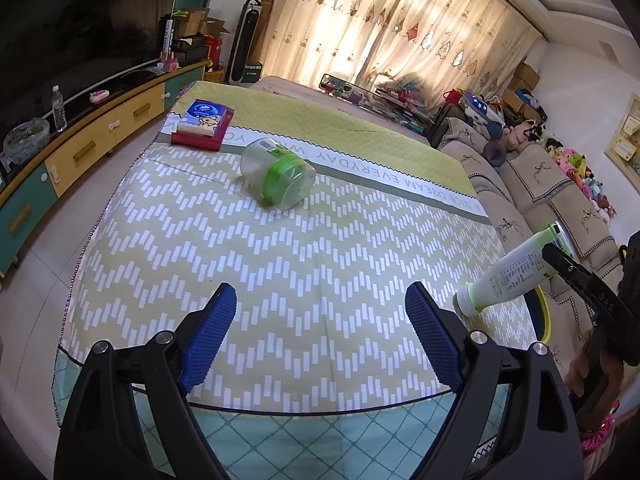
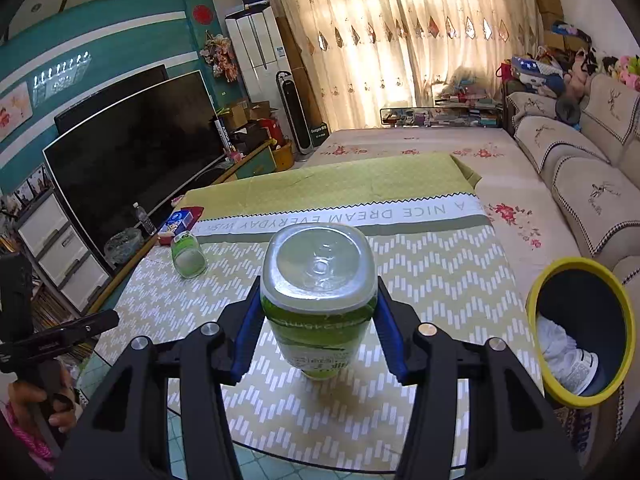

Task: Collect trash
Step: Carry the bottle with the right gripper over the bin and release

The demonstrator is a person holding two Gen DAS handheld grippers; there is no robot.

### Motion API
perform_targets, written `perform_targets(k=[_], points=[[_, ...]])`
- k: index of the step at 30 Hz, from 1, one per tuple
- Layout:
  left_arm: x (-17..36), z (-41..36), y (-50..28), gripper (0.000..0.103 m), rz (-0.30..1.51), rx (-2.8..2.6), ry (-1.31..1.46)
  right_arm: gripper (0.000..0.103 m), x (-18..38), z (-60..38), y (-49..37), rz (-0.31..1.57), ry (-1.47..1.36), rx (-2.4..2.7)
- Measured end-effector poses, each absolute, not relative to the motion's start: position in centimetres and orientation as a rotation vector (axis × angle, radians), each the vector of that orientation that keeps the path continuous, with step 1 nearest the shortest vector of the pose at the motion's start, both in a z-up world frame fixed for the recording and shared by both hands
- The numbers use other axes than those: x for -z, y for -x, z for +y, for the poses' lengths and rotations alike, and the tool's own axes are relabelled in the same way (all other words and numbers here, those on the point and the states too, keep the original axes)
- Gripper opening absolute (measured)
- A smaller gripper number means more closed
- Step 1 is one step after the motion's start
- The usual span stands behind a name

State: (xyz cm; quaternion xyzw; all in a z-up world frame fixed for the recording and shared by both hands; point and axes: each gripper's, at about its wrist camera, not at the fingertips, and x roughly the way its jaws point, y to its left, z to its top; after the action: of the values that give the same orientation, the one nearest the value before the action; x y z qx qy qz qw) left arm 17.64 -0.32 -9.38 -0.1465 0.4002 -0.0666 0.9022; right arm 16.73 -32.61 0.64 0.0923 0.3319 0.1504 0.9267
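My right gripper is shut on a green-and-white plastic bottle, its blue pads pressed on both sides. The bottle hangs above the table, base toward the camera. From the left wrist view the bottle tilts neck-down at the table's right edge. A clear jar with a green label lies on its side near the middle of the table. My left gripper stands open over the near part of the cloth, with nothing between its fingers. A yellow-rimmed bin sits to the right of the table, with white trash inside.
A red and blue pack lies at the table's far left corner. The table carries a zigzag-patterned cloth. A sofa runs along the right, and a TV cabinet along the left. A hand holds the left gripper's handle.
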Motion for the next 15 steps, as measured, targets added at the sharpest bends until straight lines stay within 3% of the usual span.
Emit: perform_targets(k=[7, 15], points=[[8.8, -1.4, -17.9, 0.085, 0.829, 0.140, 0.275, 0.049, -2.0, -35.2, -15.6, 0.637, -0.239, -0.314], [8.9, -2.4, -18.7, 0.085, 0.843, 0.139, 0.252, 0.049, -3.1, -44.7, -14.5, 0.565, -0.258, -0.041]])
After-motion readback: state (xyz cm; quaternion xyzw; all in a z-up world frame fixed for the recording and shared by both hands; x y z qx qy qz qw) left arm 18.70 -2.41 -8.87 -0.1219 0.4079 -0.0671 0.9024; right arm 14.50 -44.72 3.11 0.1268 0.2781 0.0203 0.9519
